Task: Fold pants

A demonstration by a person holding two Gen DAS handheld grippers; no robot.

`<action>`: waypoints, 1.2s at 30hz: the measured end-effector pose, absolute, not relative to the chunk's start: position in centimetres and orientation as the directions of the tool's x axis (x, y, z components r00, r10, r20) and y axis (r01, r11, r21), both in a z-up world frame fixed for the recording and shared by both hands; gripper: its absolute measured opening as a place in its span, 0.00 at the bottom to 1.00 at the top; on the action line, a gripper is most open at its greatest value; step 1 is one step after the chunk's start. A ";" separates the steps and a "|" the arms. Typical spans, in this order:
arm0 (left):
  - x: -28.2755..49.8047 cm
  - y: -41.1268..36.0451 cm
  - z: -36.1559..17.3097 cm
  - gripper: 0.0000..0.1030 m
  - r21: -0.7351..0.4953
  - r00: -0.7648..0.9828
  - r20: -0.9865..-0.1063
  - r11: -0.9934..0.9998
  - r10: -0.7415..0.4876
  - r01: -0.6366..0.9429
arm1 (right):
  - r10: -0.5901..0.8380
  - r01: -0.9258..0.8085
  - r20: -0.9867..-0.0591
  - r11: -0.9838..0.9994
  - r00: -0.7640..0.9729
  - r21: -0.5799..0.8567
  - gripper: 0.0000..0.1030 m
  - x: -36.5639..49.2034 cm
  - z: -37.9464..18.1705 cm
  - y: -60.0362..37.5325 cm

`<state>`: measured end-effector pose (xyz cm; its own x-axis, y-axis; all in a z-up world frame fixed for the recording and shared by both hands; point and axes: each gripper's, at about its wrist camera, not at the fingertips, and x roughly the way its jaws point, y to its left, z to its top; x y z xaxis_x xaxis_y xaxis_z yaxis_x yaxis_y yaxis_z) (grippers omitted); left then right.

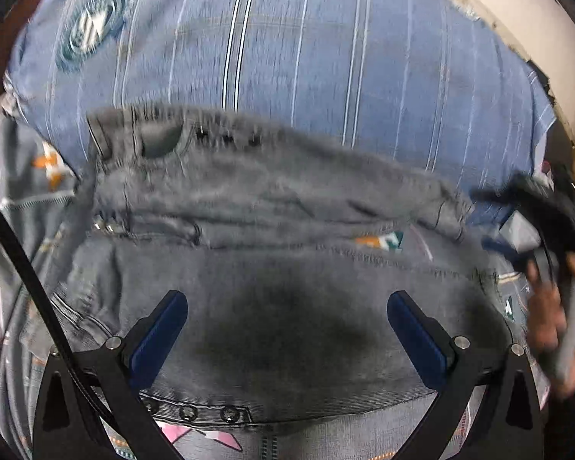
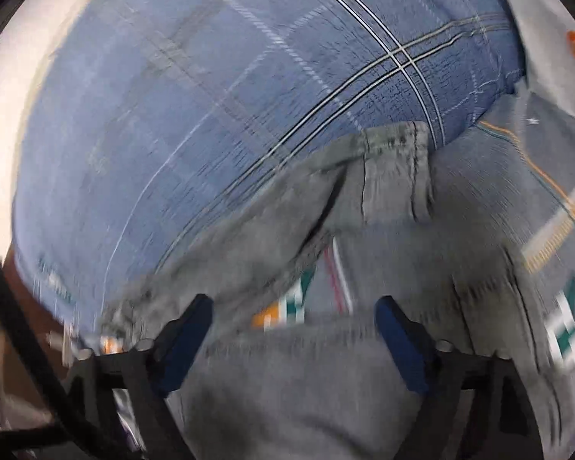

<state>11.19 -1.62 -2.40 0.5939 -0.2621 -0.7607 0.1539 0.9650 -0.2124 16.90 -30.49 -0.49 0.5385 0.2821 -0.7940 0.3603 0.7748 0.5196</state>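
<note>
Pants (image 1: 280,253), grey denim, lie bunched across the bed, their waistband edge toward the blue striped sheet (image 1: 326,57) beyond them. From my left view, my left gripper (image 1: 287,318) hangs just above the denim, jaws spread wide with nothing between them, likely placed to take a fresh hold of the cloth. My right hand (image 1: 552,306) shows at the pants' right edge. From my right view, my right gripper (image 2: 293,326) also stands released over the pants (image 2: 364,230), near a belt loop (image 2: 396,170), the sheet (image 2: 172,115) farther off.
</note>
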 end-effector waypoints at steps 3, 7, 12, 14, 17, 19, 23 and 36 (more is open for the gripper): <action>11.6 -0.9 -2.7 1.00 -0.246 0.590 -0.758 0.959 -0.279 0.138 | 0.259 0.434 -0.811 0.738 0.525 0.517 0.79 21.9 -2.3 -32.3; 11.7 -0.2 -2.5 1.00 -0.259 0.604 -0.749 0.959 -0.274 0.113 | 0.245 0.500 -0.822 0.693 0.514 0.520 0.72 25.6 -4.0 -34.0; 11.4 -0.7 -2.4 1.00 -0.245 0.616 -0.741 0.962 -0.269 0.125 | 0.258 0.567 -0.839 0.640 0.479 0.519 0.51 26.9 -6.7 -35.4; 11.2 -0.9 -2.1 1.00 -0.226 0.632 -0.731 0.965 -0.258 0.132 | 0.273 0.563 -0.843 0.643 0.464 0.519 0.23 27.1 -7.3 -35.6; 10.9 -1.1 -1.9 1.00 -0.206 0.643 -0.723 0.967 -0.253 0.149 | 0.276 0.545 -0.844 0.663 0.460 0.513 0.05 26.5 -6.8 -35.9; 10.8 -1.2 -1.8 1.00 -0.203 0.643 -0.721 0.966 -0.257 0.159 | 0.274 0.514 -0.832 0.681 0.482 0.522 0.05 24.7 -5.1 -35.4; 11.1 -1.1 -2.2 1.00 -0.270 0.600 -0.730 0.944 -0.328 0.188 | 0.270 0.379 -0.774 0.750 0.572 0.542 0.04 17.6 -0.5 -32.5; 17.1 -6.2 -4.8 1.00 -0.541 0.364 -0.769 0.838 -0.526 0.068 | 0.374 0.323 -0.708 0.696 0.598 0.641 0.04 6.8 -2.1 -30.0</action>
<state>17.09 -6.17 -4.80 0.3638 -0.5259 -0.7688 0.0678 0.8381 -0.5412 6.79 -30.03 -2.07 0.5985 0.3745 -0.7083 0.3227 0.6965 0.6409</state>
